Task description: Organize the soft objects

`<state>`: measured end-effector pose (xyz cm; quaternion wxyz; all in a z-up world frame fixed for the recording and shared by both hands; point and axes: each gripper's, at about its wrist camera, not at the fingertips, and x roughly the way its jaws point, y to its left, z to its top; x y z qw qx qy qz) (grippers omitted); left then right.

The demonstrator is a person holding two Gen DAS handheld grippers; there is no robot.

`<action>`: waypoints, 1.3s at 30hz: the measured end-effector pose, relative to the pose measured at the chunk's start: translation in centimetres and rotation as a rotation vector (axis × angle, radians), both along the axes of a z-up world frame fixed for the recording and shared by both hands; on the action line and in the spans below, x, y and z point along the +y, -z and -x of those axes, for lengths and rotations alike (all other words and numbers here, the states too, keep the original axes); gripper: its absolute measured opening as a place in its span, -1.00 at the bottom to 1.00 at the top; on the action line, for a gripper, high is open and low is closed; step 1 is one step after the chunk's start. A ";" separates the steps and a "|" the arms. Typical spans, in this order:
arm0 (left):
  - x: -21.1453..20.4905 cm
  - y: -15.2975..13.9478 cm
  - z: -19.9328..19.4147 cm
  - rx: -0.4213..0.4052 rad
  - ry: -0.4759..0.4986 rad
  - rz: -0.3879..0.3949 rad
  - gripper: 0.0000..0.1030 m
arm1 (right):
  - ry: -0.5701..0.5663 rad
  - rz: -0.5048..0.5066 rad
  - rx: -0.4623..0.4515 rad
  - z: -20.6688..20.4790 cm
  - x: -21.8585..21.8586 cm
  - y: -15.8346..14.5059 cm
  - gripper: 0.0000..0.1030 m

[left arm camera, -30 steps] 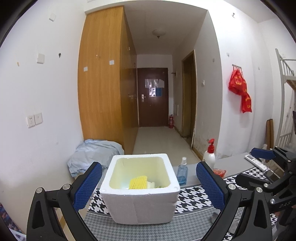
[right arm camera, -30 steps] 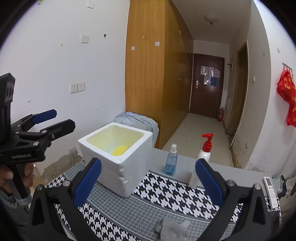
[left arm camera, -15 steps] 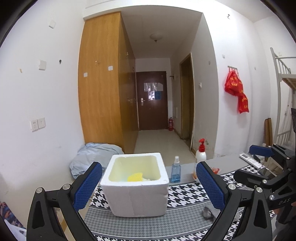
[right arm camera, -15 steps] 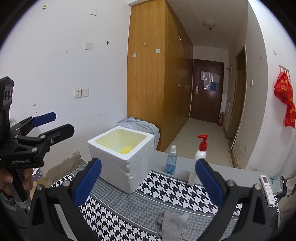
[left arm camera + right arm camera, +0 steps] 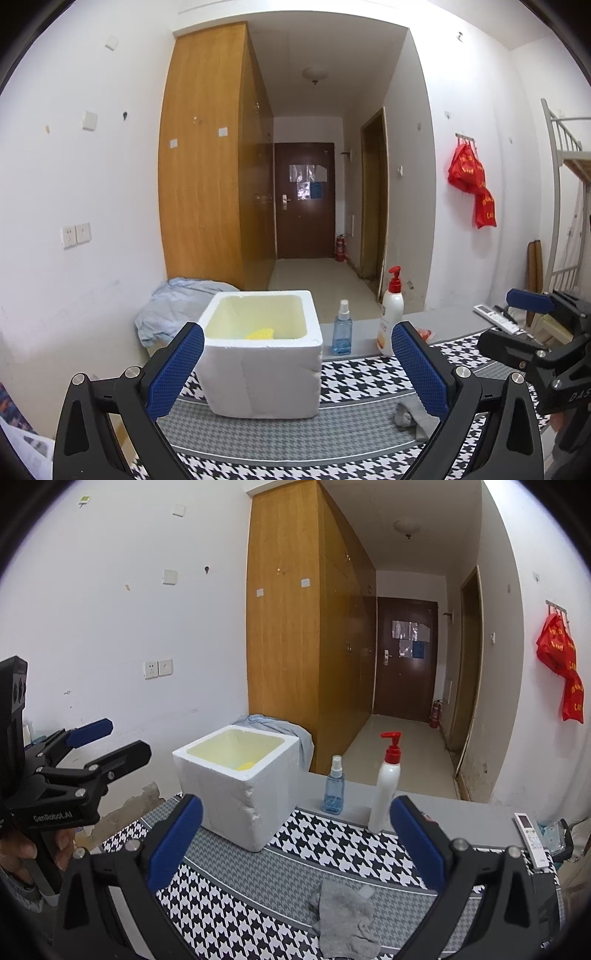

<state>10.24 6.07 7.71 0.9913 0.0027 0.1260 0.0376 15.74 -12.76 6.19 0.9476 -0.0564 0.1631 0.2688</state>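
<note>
- A crumpled grey cloth (image 5: 345,919) lies on the houndstooth-covered table (image 5: 332,842) toward its near edge, directly under the right claw (image 5: 295,845), whose blue fingers stand wide apart and empty
- The left claw (image 5: 297,365), also spread wide and empty, faces the white foam box (image 5: 262,354) near the table's left edge; the cloth sits off to its right, so the right claw is judged the nearer
- A yellow soft item (image 5: 260,334) already rests inside the box, which lies ahead and left of the cloth

on the table (image 5: 461,808), the box (image 5: 258,354) stands left of two bottles (image 5: 341,334), with a sock (image 5: 343,919) lying in front and a sponge (image 5: 260,334) inside the box.
</note>
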 end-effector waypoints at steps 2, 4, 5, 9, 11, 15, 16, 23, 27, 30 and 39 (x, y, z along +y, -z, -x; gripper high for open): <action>-0.1 0.5 0.2 -0.004 -0.005 0.000 0.98 | 0.017 0.006 -0.005 0.1 -0.2 0.3 0.99; -0.3 0.9 0.4 -0.007 -0.004 -0.001 0.98 | 0.030 0.013 -0.006 0.2 -0.4 0.8 0.99; -0.4 1.3 0.5 -0.004 0.003 0.003 0.98 | 0.040 0.020 -0.006 0.2 -0.5 1.2 0.99; -0.9 2.1 0.8 0.000 0.023 0.007 0.98 | 0.060 0.037 0.005 0.0 -0.5 2.5 0.99; -1.2 2.6 1.0 0.002 0.030 -0.001 0.98 | 0.057 0.033 0.017 -0.1 -0.7 3.0 0.99; -1.2 3.8 0.5 0.036 0.035 0.009 0.98 | 0.064 0.034 0.031 -0.1 -1.0 3.9 0.99; -1.3 4.1 0.3 0.044 0.042 0.013 0.98 | 0.066 0.038 0.031 -0.1 -1.0 4.1 0.99; -2.5 5.7 0.1 0.059 0.073 0.009 0.98 | 0.079 0.057 0.039 0.1 -1.1 5.2 0.99; -2.7 6.4 0.0 0.071 0.071 0.015 0.98 | 0.095 0.058 0.059 -0.2 -1.5 5.9 0.99; -2.6 7.0 -0.1 0.085 0.076 0.026 0.98 | 0.097 0.061 0.069 -0.3 -1.6 6.5 0.99; -2.3 8.2 -0.2 0.105 0.092 0.031 0.98 | 0.103 0.046 0.120 -1.0 -1.7 8.4 0.99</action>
